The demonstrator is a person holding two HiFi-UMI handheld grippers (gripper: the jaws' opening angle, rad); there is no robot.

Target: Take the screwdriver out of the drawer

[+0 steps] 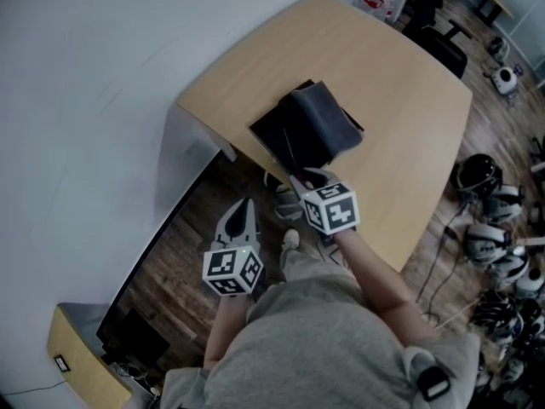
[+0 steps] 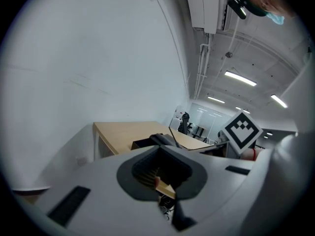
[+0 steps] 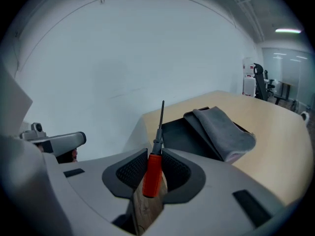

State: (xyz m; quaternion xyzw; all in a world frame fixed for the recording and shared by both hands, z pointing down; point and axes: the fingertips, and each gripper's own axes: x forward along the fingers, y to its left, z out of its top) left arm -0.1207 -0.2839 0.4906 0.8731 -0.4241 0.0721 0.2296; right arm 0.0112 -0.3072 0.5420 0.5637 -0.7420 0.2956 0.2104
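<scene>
My right tongs [image 3: 156, 154] clamp the screwdriver [image 3: 153, 177] by its red handle, near the drawer [image 3: 184, 136], left tongs [image 2: 162, 173] closed and empty; such a narrow grip may let it pivot and drop.

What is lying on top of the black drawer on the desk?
A grey cloth, folded, lies across the black drawer and covers much of it. The uncovered part shows only a dark interior. Whatever sits beneath the cloth is hidden.
</scene>
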